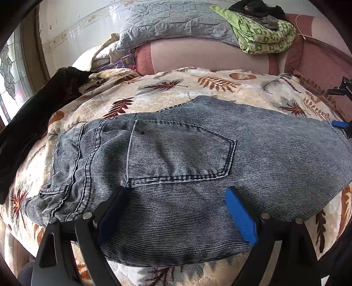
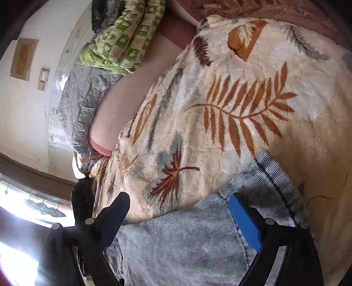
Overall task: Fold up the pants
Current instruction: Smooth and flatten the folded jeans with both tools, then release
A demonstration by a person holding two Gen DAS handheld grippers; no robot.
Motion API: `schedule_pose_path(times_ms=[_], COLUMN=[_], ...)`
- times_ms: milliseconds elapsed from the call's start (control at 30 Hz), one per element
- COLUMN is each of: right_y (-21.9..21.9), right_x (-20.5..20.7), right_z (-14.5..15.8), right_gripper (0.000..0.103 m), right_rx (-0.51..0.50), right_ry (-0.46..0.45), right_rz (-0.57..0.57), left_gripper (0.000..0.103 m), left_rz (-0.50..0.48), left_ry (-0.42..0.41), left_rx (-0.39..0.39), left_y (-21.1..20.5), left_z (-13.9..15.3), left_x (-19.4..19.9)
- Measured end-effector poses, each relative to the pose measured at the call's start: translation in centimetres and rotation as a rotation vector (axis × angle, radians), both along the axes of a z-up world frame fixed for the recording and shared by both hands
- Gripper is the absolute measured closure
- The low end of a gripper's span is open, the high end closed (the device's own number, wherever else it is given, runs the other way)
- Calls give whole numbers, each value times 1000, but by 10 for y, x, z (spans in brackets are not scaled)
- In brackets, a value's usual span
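No brand tags or readable writing anywhere on the denim, just plain stitching. In the left wrist view a black garment (image 1: 33,123) lay along the far left edge of the bed, on the leaf-print blanket (image 1: 154,88). The pants (image 1: 187,158), faded blue-grey jeans, were spread flat on that blanket with the long axis running side to side: waistband end at the left, the leg part heading off to the right. The back pocket (image 1: 180,151) faced up, roughly in the middle, its pointed bottom aimed right. The left tongs (image 1: 176,191) sat released, fingers wide apart over the near edge of the jeans, with denim lying between them and nothing pinched. Further back were a grey quilt (image 1: 176,19) and, to its right, a green patterned blanket (image 1: 264,33) with dark clothes on top. At the far right edge the right tongs (image 1: 340,125) showed as a bit of blue pad right by the end of the jeans.

In the right wrist view the right tongs (image 2: 179,200) were also spread open, hovering over the hem end of the jeans, blue pad on the right side over the denim, the dark finger on the left over the blanket edge
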State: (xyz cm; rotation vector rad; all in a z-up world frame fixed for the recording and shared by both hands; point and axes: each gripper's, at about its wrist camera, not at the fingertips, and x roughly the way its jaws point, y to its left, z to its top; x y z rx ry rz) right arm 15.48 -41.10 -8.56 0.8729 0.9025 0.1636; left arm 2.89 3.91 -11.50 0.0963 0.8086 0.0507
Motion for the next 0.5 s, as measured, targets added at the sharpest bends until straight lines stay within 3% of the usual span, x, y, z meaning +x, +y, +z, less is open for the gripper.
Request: schedule_pose_path(times_ms=[167,267,333,400,433,467,500], right_y=[20,37,70,109,127,142,154], right_x=[-53,-77,-93,-113,-121,-120,-107], right_z=[-2,3,35,78,93,99,100], right_gripper=[9,9,9,9,0,0,0], right_rx=[-107,-193,-303,-523,-616,-673,-671], right_ry=[-5,-9,-108,-301,-391,-426,-361], right_rz=[9,20,78,83,77,92,134], left_gripper=[12,12,12,12,12,12,12], left_rz=[-3,21,85,180,228,285,344], left_ry=[22,53,18,-30,-24,4,21], left_rx=[3,-91,-172,-254,-284,-295,-306], left_y=[1,12,30,54,66,77,87], left_z=[3,24,51,77,85,90,97], left_x=[3,8,8,11,16,21,22])
